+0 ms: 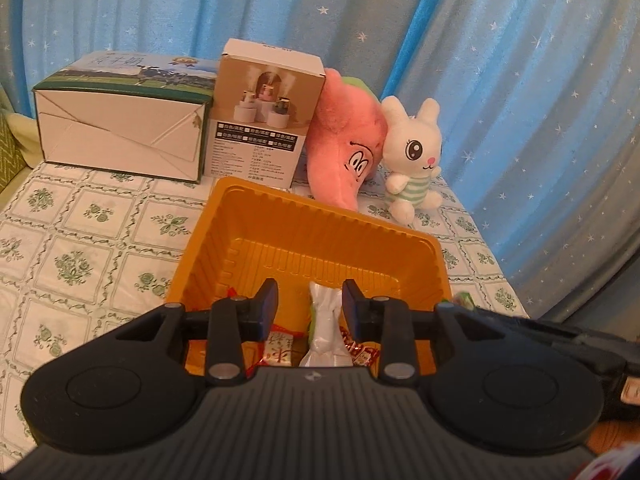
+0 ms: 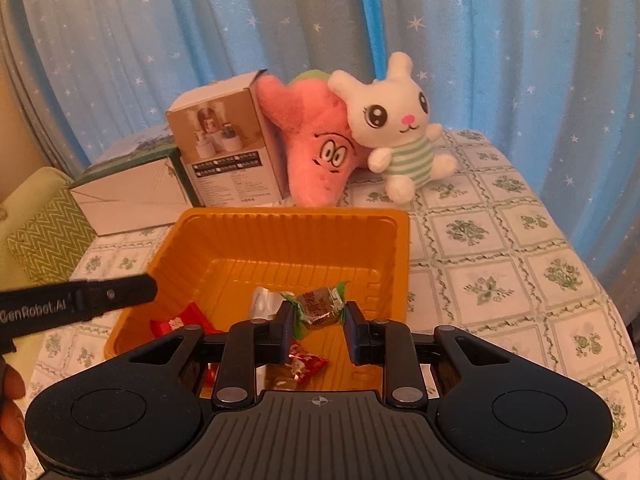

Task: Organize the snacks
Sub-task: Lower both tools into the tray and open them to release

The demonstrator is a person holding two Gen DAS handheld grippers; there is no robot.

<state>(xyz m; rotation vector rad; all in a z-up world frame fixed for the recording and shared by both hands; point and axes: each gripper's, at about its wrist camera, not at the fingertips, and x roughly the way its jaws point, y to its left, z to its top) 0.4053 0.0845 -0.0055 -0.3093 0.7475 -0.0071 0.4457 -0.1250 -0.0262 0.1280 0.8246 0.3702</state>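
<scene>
An orange tray (image 2: pixel 280 240) sits on a desk (image 2: pixel 500 264) covered with a green floral cloth, and both grippers hang over its near edge. The left gripper (image 1: pixel 310 304) has its jaws spread, with a white-wrapped snack (image 1: pixel 326 328) lying in the gap between them and touching neither pad; red-wrapped candies (image 1: pixel 280 350) lie on the tray floor on either side of it, at about 6 o'clock in the tray. The right gripper (image 2: pixel 318 314) also has its jaws spread, and a brown candy with green twisted ends (image 2: pixel 320 306) sits between them; whether the left pad touches the green twist cannot be told, while the right pad stands clear of it. Below that, in the right wrist view, a red snack packet (image 2: pixel 306 362) and another red packet (image 2: pixel 176 324) at 8 o'clock rest in the tray. Beyond the tray at 12 o'clock stand a humidifier box (image 2: pixel 228 148), a pink starfish plush (image 2: pixel 316 148) and a white rabbit plush (image 2: pixel 400 128) leaning against it, with a milk carton box (image 1: pixel 120 128) at 10 o'clock before a blue starred curtain (image 1: pixel 500 60).
</scene>
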